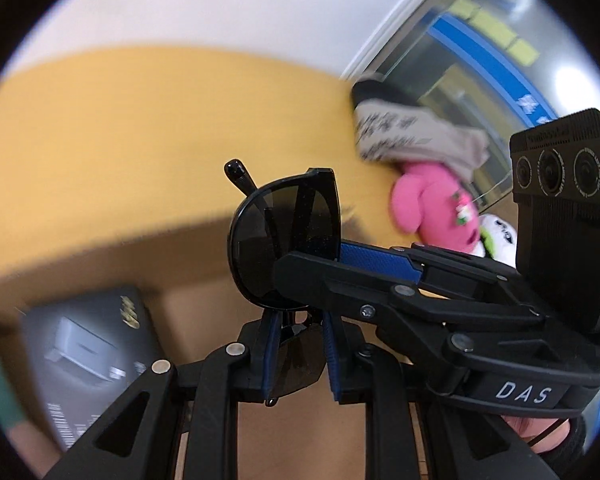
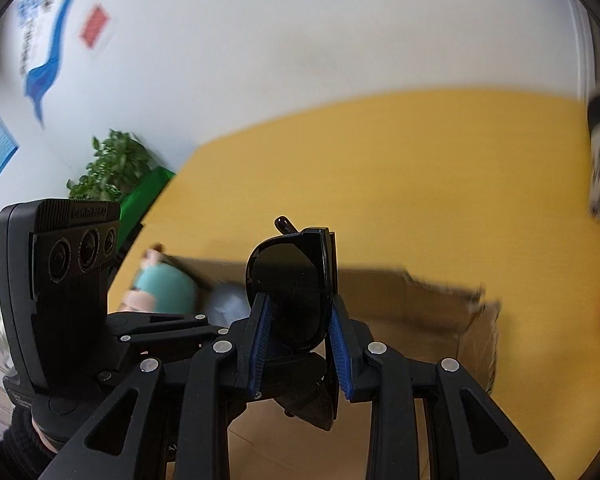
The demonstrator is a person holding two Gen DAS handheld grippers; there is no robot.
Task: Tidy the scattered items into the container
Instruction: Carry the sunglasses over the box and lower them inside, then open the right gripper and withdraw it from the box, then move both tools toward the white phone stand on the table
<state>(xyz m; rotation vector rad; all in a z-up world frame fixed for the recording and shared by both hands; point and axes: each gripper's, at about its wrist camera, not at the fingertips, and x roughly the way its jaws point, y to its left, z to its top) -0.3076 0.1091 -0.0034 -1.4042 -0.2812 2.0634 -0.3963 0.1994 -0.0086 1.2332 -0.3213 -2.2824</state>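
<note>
Both grippers clamp the same black sunglasses [image 1: 284, 240] — the left gripper [image 1: 300, 354] at lower centre, the right gripper [image 2: 298, 338] likewise — held above the open cardboard box [image 2: 476, 320], with the yellow table [image 1: 160, 120] filling mid-frame behind.

Left tool [image 1: 298, 350] and right tool [image 2: 299, 330] clamped on sunglasses [image 1: 284, 236]
</note>
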